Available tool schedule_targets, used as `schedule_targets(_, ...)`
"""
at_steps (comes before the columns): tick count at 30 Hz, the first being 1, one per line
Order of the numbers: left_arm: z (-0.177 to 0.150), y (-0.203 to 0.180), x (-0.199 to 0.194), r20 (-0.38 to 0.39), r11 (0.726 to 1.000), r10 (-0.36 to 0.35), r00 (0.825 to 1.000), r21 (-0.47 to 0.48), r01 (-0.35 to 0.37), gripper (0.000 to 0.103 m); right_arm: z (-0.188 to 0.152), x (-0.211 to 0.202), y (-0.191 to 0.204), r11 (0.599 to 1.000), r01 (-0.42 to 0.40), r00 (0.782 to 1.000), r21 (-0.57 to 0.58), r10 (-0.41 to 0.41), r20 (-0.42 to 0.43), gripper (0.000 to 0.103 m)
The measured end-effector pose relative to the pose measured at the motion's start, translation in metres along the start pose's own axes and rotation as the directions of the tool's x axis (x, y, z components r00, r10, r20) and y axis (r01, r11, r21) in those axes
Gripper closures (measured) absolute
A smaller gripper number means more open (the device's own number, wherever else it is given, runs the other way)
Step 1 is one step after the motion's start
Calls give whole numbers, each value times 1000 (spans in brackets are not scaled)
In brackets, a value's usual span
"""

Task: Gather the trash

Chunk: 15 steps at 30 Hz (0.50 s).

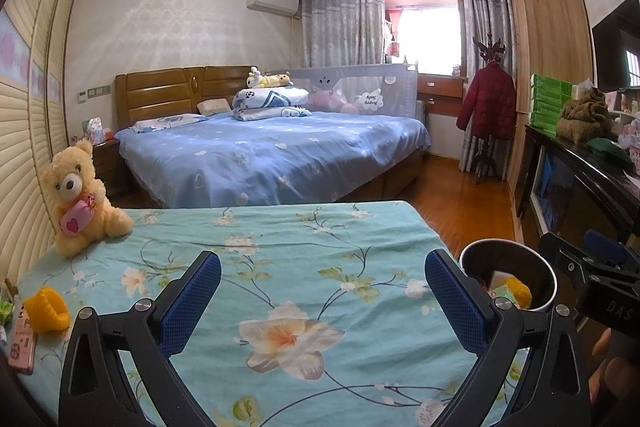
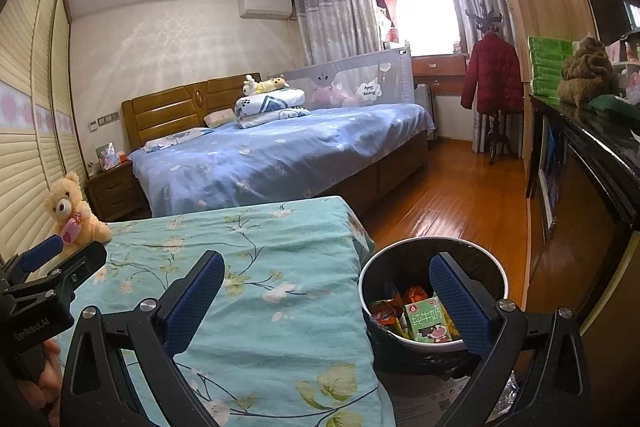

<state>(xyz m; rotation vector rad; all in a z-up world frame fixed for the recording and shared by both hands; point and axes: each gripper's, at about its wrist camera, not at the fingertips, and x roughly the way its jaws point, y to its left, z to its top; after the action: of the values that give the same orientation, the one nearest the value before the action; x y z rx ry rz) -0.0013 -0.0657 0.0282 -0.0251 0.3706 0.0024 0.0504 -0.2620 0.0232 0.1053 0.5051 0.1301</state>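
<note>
A round bin (image 2: 434,247) with a white rim and black liner stands on the floor at the right edge of the floral-covered table (image 2: 248,267). It holds a green milk carton (image 2: 426,321) and orange wrappers (image 2: 384,311). It also shows in the left wrist view (image 1: 508,247). My right gripper (image 2: 326,281) is open and empty, straddling the table edge and the bin. My left gripper (image 1: 322,281) is open and empty over the table (image 1: 280,239). A yellow knitted item (image 1: 46,311) and a pink packet (image 1: 22,341) lie at the table's left edge.
A teddy bear (image 1: 80,195) sits at the table's back left by the wardrobe doors. A blue bed (image 1: 272,155) stands behind. A dark cabinet (image 1: 580,179) with boxes lines the right side, with wooden floor (image 2: 448,195) between.
</note>
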Motion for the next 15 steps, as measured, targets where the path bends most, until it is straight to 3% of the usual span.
schedule_targets(15,-1,3,-3,8,1000,-2,1000,-12,2,1,3,-4,5,1000,-9,1000,-2,9,3,0)
